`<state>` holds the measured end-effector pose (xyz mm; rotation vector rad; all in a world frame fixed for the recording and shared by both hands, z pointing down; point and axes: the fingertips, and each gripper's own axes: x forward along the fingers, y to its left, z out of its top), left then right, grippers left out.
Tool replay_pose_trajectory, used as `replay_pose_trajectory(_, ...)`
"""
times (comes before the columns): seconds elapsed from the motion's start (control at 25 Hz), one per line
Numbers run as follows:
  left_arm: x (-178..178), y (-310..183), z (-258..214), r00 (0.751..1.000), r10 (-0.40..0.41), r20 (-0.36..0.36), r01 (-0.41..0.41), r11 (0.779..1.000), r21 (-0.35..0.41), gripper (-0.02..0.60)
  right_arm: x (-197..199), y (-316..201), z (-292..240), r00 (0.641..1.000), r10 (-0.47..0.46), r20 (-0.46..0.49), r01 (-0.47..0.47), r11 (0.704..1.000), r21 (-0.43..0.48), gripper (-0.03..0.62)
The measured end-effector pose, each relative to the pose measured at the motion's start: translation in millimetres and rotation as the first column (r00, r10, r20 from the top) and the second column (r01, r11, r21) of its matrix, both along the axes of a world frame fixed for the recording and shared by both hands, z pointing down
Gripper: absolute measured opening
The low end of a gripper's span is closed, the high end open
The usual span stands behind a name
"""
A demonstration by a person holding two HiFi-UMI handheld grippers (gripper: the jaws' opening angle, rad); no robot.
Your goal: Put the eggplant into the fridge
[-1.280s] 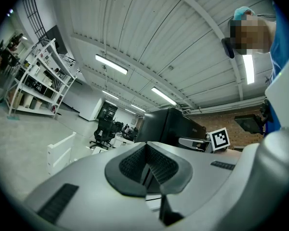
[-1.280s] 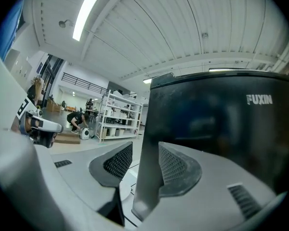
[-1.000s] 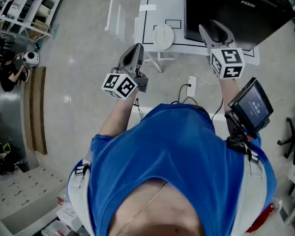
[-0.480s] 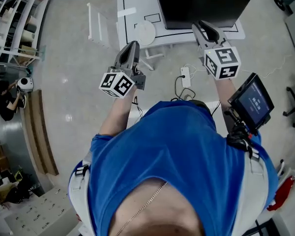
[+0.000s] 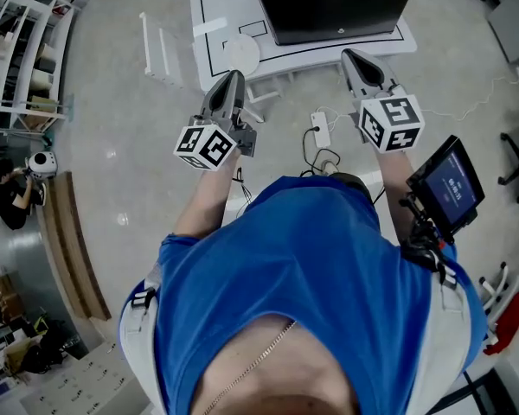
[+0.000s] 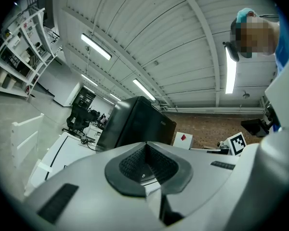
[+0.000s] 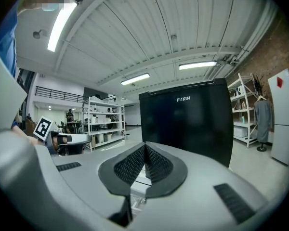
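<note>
1. A person in a blue shirt [image 5: 311, 266] stands on a grey floor [image 5: 130, 171] and holds both grippers out in front, roughly level, pointing toward the fridge [image 5: 329, 3].
2. The fridge is a black cabinet on a low white platform [image 5: 209, 11] marked with black lines. In the head view it sits at the top edge, ahead of both grippers and apart from them.
3. In the right gripper view the fridge's dark front, with white lettering near its top, fills the middle of the scene. The door looks shut, though the dark surface shows no clear seam.
4. The left gripper [image 5: 232, 76] has its jaws pressed together, with nothing between them.
5. The right gripper [image 5: 355, 57] has just been closing its jaws. They now meet, also with nothing between them.
6. The eggplant is out of sight in all three views (neither gripper carries it).
7. A round white disc [image 5: 240, 54] lies at the platform's near left corner.
8. A white power strip [image 5: 318, 130] lies on the floor between the two grippers, with cables trailing from it.
9. A small screen [image 5: 445, 187] is mounted at the person's right forearm.
10. A white rack [image 5: 156, 46] stands just left of the platform, and shelving [image 5: 17, 50] lines the far left.
</note>
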<state>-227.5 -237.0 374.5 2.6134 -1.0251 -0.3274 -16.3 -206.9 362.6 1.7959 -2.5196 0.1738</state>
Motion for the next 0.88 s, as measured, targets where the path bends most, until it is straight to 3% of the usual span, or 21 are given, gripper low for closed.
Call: replay_pose_trajectory(0.88,30,3,28,0.998,0.049,0.026,-0.048,0.998,-0.028,0.009,15,21,30,1.000,0.009,0.025,-0.008,1.000,-0.030,0.003)
